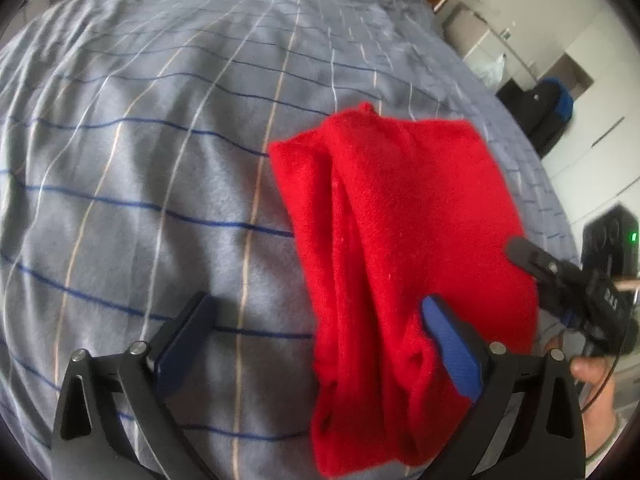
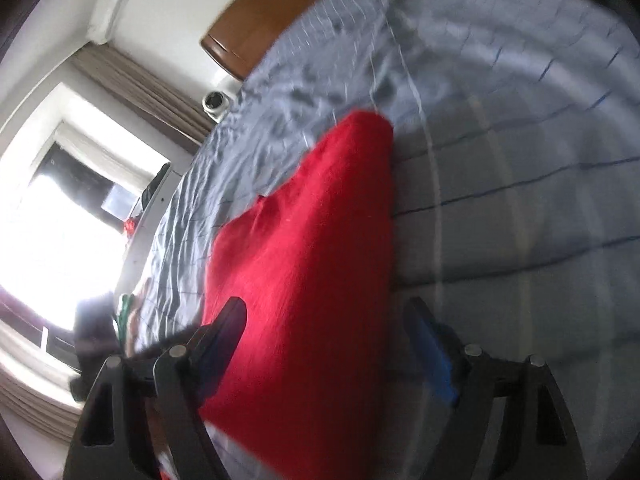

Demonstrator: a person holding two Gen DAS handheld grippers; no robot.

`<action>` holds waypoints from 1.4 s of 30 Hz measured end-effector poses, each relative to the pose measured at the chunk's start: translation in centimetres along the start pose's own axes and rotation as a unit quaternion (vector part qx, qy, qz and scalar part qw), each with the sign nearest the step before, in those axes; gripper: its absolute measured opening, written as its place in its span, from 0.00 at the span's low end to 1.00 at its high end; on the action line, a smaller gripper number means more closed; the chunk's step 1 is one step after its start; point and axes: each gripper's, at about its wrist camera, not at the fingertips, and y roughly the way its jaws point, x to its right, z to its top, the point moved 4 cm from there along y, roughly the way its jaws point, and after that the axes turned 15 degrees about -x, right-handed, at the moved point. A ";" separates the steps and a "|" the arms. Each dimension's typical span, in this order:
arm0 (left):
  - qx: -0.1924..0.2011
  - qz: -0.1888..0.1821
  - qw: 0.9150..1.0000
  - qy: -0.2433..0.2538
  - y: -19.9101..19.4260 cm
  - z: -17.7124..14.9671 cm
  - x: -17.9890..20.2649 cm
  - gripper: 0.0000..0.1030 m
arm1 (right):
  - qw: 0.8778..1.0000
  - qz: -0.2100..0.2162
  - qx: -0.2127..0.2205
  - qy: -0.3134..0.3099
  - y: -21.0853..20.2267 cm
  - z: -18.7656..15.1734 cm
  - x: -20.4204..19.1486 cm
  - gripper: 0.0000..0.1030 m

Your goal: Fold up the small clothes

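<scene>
A small red knit garment lies folded lengthwise on the grey checked bed cover. My left gripper is open, its left finger over the cover and its right blue-padded finger resting on the garment's near part. My right gripper shows in the left wrist view at the garment's right edge. In the right wrist view the right gripper is open, its fingers astride the red garment, which fills the gap between them. The view is blurred.
The bed cover spreads around the garment. A wooden headboard stands at the far end. A bright window and curtain are beyond the bed's side. A dark bag and white cabinets stand to the right of the bed.
</scene>
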 end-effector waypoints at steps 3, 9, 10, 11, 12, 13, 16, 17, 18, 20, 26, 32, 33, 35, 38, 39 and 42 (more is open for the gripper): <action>0.013 0.016 1.000 0.021 0.3 0.2 1.0 0.65 | 0.998 -0.052 -0.009 -0.035 2.1 0.4 -1.5 0.54; 0.048 0.019 0.997 0.052 -1.4 -0.3 3.2 0.17 | 0.933 -0.279 0.048 -0.222 2.8 -1.6 -8.6 0.33; 0.060 0.012 0.997 0.053 -2.6 -0.2 3.3 0.17 | 0.921 -0.296 0.067 -0.245 2.2 -2.1 -9.9 0.32; 0.075 0.008 0.996 0.055 -3.8 -0.1 3.6 0.17 | 0.918 -0.295 0.080 -0.254 1.5 -2.2 -10.8 0.32; 0.092 0.008 0.994 0.060 -5.2 -0.1 3.9 0.17 | 0.917 -0.291 0.092 -0.258 0.8 -1.9 -11.1 0.32; 0.112 0.009 0.991 0.070 -6.8 0.0 4.3 0.17 | 0.914 -0.286 0.112 -0.265 -0.4 -2.0 -12.2 0.32; 0.141 0.002 0.986 0.086 -9.9 0.4 5.0 0.17 | 0.907 -0.266 0.164 -0.281 -4.0 -1.6 -14.6 0.32; 0.138 0.002 0.986 0.088 -9.9 0.6 5.1 0.18 | 0.908 -0.260 0.171 -0.281 -4.9 -1.6 -14.8 0.32; 0.124 0.004 0.988 0.088 -9.3 0.9 4.9 0.22 | 0.913 -0.247 0.174 -0.273 -5.6 -1.3 -15.0 0.32; 0.074 0.026 0.995 0.069 -6.4 1.0 3.7 0.35 | 0.930 -0.226 0.154 -0.244 -5.6 -0.6 -14.0 0.36; 0.107 0.137 0.982 0.077 -6.0 -6.4 2.3 0.76 | 0.965 -0.216 0.070 -0.134 -3.7 -3.2 -6.0 0.81; 0.188 0.178 0.963 0.073 -10.2 -11.1 4.8 0.98 | 0.954 -0.245 0.088 -0.152 -7.1 -9.8 -4.7 0.91; 0.188 0.193 0.961 0.063 -10.5 -11.6 5.1 0.98 | 0.951 -0.250 0.089 -0.160 -7.9 -11.1 -5.1 0.92; 0.193 0.211 0.957 0.050 -11.0 -12.5 5.2 0.98 | 0.947 -0.257 0.093 -0.169 -8.7 -12.2 -5.8 0.97; 0.199 0.227 0.953 0.035 -12.1 -13.8 5.3 0.98 | 0.940 -0.266 0.102 -0.189 -9.8 -14.3 -7.1 0.97; 0.202 0.223 0.953 0.032 -12.4 -14.0 5.5 0.98 | 0.936 -0.272 0.105 -0.198 -10.1 -15.1 -7.7 0.97; 0.207 0.222 0.953 0.023 -13.0 -14.5 6.1 0.98 | 0.929 -0.280 0.112 -0.216 -10.8 -16.5 -9.0 0.98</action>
